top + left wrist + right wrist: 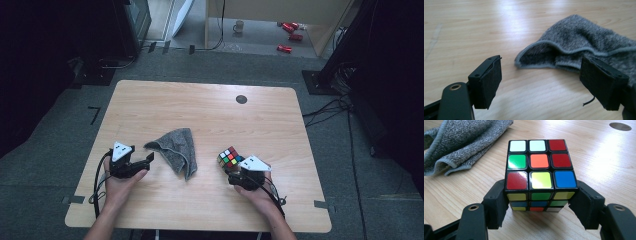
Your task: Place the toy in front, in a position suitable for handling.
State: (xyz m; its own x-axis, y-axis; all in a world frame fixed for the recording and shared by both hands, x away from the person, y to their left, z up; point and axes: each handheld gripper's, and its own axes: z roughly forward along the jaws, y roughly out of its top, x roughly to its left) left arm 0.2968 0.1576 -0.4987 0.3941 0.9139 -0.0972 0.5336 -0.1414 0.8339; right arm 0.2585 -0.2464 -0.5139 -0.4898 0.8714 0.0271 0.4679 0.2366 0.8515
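Nearest the lower edge of the high view, two forearms are seen entering, each hand wrapped around a black gripper topped by a grey three-cornered plate. The left gripper (145, 161) is held low over the wooden table (150, 100), its jaws spread wide with nothing between them; in the left gripper view the near folded corner of a grey cloth (584, 42) is framed just beyond the parted pads, not touched by them. The right gripper (234, 170) is closed on a colour-scrambled puzzle cube (229, 157), which is pinched at its two lower sides while it rests on the table (the right gripper view shows the pads pressed against the cube's bottom layers, with white, red, green, orange, yellow and blue tiles on top). The cube sits right of centre, near the front of the table, and the cloth lies crumpled well to its left, between the two grippers. Farther back, a small dark round hole (241, 99) is set into the tabletop. Beyond the table, a white mug (238, 26) and several red items (290, 35) are scattered on the floor.
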